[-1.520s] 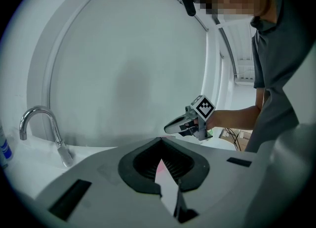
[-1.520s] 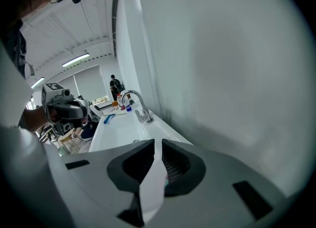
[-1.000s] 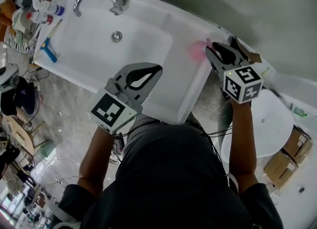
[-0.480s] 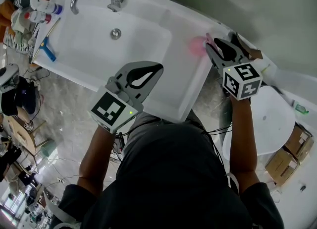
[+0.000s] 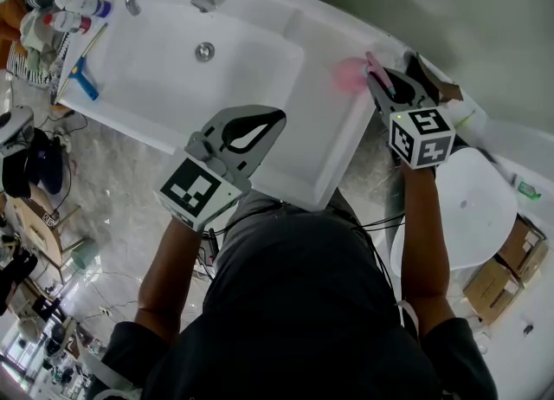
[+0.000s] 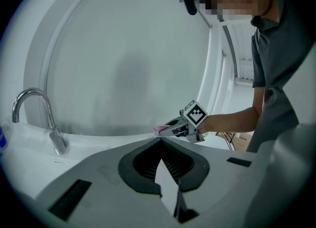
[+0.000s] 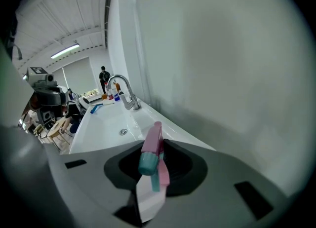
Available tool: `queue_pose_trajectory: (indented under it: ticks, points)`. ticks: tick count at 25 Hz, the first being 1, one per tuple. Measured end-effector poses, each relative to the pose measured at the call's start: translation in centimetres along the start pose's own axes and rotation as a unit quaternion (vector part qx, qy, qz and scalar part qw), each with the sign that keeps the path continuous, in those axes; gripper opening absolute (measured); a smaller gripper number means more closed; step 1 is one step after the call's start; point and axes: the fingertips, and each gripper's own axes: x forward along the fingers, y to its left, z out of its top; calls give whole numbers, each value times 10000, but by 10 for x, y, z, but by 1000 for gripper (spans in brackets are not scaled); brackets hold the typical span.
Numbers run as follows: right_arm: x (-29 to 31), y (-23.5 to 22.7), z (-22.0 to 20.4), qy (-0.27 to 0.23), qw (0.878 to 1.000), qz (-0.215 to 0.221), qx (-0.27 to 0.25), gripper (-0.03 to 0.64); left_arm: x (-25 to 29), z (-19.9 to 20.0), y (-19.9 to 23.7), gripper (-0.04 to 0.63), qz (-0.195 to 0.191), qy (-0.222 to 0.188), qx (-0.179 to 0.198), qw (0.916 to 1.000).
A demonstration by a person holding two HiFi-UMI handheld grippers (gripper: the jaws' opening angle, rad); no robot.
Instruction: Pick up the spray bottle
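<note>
Obs.: the translucent pink plastic spray bottle with a teal nozzle (image 5: 351, 75) is standing on the white ledge just right of the white rectangular sink basin (image 5: 147, 69), at the back wall side.

Right gripper (image 5: 377, 80) is sitting at that same right-hand side of the basin, angling down onto the bottle from the person's side. Its jaws are parted around the bottle's spray head (image 7: 150, 145) and have just been closing. In the right gripper view dark gaps are showing on both sides of the head, so no clamp is showing yet.

Axis: the bottle body is standing upright. The spray head is running along the line of the jaws, with the nozzle pointing back toward the gripper's body and the pink top reaching toward the jaw tips.

Left gripper (image 5: 275, 118) is hovering over the front rim of the basin, well apart from the bottle, its jaws pressed together on nothing.

Judgement: the right hand is doing the pick. The jaws are already straddling the head, so what is remaining is finishing the squeeze and then lifting straight up. A sideways pull is likely to tip the bottle toward the basin.
</note>
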Motion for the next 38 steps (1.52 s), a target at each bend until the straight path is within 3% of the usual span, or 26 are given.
queue_pose_trajectory:
  ticks: [13,38]
  points:
    - [-12,10,2,18,10000,35,15,84,-5,5,-2,5,6,-44,76,10000]
    - [-65,60,39,-437,9990,76,-87,84,-34,19,-16,5,-18,-259,331,9991]
